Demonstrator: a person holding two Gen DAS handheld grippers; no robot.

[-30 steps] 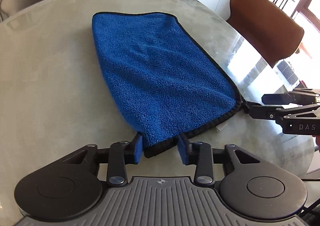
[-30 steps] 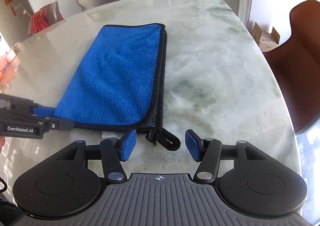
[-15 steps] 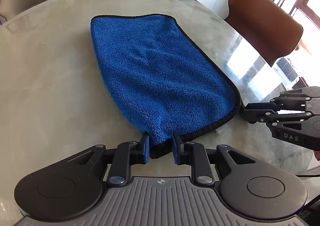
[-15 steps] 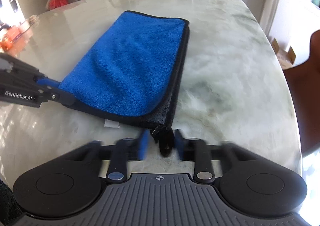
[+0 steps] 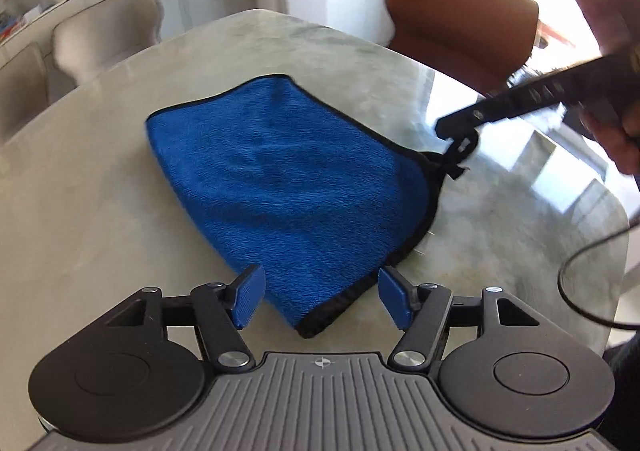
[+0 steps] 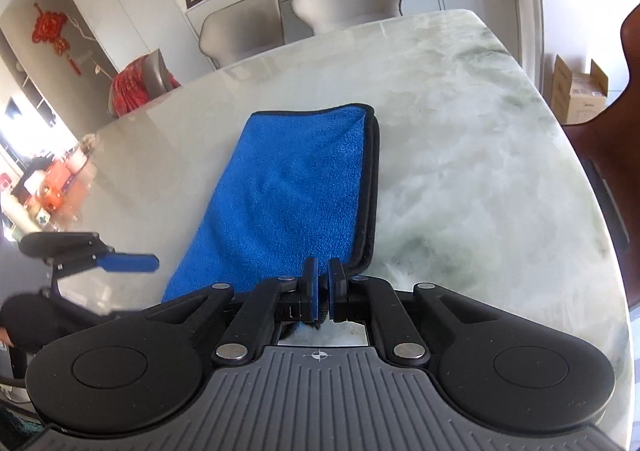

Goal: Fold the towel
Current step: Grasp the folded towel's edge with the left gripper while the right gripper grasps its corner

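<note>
A blue towel (image 5: 288,187) with black trim lies folded on the marble table (image 5: 100,179); it also shows in the right wrist view (image 6: 296,195). My left gripper (image 5: 320,301) is open, its blue pads either side of the towel's near corner, which hangs loose between them. My right gripper (image 6: 323,287) is shut on the towel's near right corner and lifts it. In the left wrist view the right gripper (image 5: 460,139) holds that corner raised at the right. The left gripper (image 6: 132,263) shows open at the left of the right wrist view.
A brown chair (image 5: 460,35) stands at the table's far right edge. Two grey chairs (image 6: 296,19) stand at the far side. A black cable (image 5: 580,291) loops at the right. A cardboard box (image 6: 580,91) sits on the floor beyond the table.
My left gripper, closing on the near corner half a second ago, is now open and has let it go. My right gripper has shut on the right corner and lifted it.
</note>
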